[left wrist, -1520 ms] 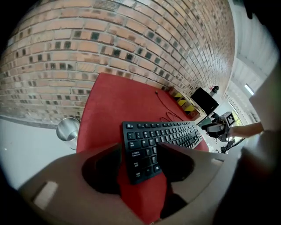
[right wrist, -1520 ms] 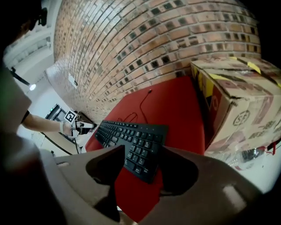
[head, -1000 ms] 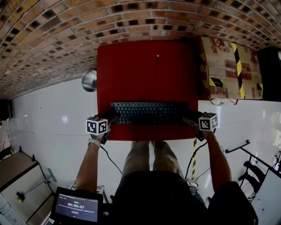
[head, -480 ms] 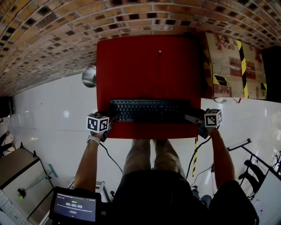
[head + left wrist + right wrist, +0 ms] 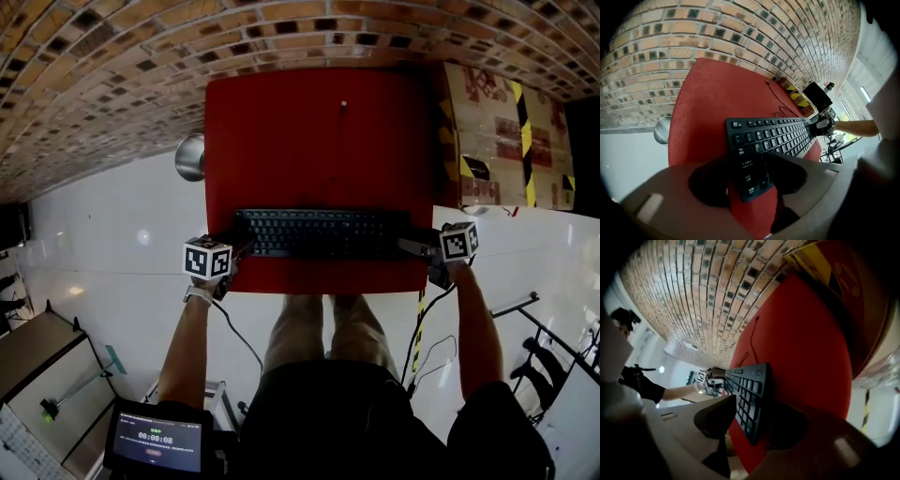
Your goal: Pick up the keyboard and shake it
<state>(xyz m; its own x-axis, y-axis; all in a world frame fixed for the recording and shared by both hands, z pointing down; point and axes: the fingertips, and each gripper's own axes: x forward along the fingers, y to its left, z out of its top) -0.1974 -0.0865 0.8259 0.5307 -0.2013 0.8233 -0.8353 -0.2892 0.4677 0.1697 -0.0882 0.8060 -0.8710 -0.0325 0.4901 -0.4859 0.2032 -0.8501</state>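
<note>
- Presently, black keyboard (image 5: 319,234) lies flat along the near edge of the red table (image 5: 319,131); not yet lifted
- left gripper (image 5: 236,249): jaws have just been closing; now pinching the keyboard's left end
- right gripper (image 5: 409,247): jaws just closing too; clamped on the right end, key face and underside
- Judged light, stiff plastic; long, so a hold at both ends suits; smooth casing may slip when shaken
- thin cable (image 5: 751,336) trails toward the wall; may tug
</note>
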